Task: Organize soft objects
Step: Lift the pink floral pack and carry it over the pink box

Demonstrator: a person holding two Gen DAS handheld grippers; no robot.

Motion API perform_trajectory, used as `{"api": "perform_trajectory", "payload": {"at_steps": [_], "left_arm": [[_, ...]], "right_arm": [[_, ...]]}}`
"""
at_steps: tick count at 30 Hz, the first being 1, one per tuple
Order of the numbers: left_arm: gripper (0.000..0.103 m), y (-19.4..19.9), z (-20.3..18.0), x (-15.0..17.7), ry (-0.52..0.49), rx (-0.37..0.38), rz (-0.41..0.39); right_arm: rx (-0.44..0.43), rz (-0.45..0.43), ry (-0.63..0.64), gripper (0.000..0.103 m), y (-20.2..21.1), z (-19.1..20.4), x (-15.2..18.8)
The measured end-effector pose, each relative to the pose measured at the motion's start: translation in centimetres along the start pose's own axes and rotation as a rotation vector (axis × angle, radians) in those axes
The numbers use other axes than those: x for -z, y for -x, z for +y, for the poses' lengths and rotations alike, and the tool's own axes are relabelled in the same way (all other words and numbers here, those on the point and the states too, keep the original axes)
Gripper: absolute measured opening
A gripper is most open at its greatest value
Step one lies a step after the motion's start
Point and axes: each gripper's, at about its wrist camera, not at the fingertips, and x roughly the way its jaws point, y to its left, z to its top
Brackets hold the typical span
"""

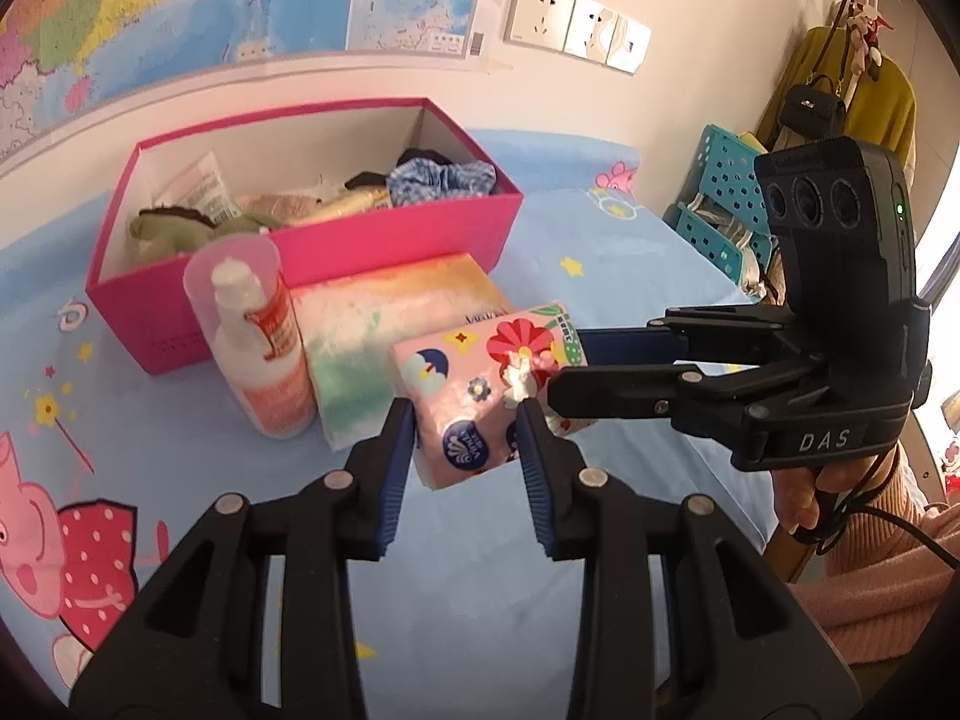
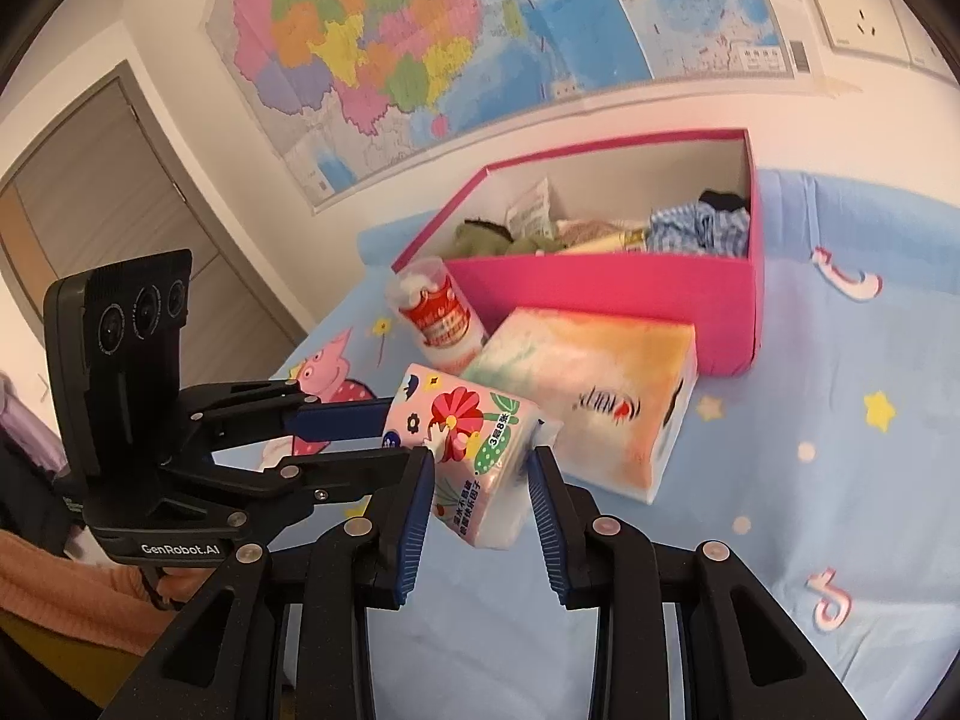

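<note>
A small pink tissue pack [image 1: 474, 384] [image 2: 462, 438] with a flower print hangs above the bed, gripped from two sides. My left gripper [image 1: 471, 420] [image 2: 403, 433] is shut on its left end. My right gripper [image 2: 481, 468] [image 1: 567, 372] is shut on its right end. Behind it lies a larger pastel tissue pack [image 1: 384, 312] [image 2: 588, 384] against the open pink box [image 1: 300, 252] [image 2: 600, 294]. The box holds a green plush [image 1: 174, 228], a blue checked cloth [image 1: 438, 177] [image 2: 696, 228] and other soft items.
A white bottle with a red label [image 1: 264, 348] [image 2: 444, 318] stands left of the big pack, before the box. The blue cartoon bedsheet [image 1: 600, 228] [image 2: 840, 480] spreads around. A teal basket [image 1: 726, 180] stands past the bed's right edge. A person's hand [image 1: 804, 498] grasps the right gripper.
</note>
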Motion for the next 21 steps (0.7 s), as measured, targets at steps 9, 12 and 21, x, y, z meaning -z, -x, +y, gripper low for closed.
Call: {"api": "perform_trajectory", "payload": {"at_steps": [9, 12, 21], "left_arm": [[0.036, 0.3, 0.3, -1.7, -0.01, -0.019, -0.03], [0.036, 0.3, 0.5, -2.2, -0.007, -0.02, -0.034], [0.036, 0.5, 0.7, -3.2, -0.015, -0.033, -0.057]], "right_arm": [[0.0, -0.033, 0.013, 0.033, 0.3, -0.1, -1.5], [0.003, -0.038, 0.018, 0.033, 0.3, -0.2, -1.9], [0.003, -0.06, 0.032, 0.033, 0.4, -0.3, -2.9]]}}
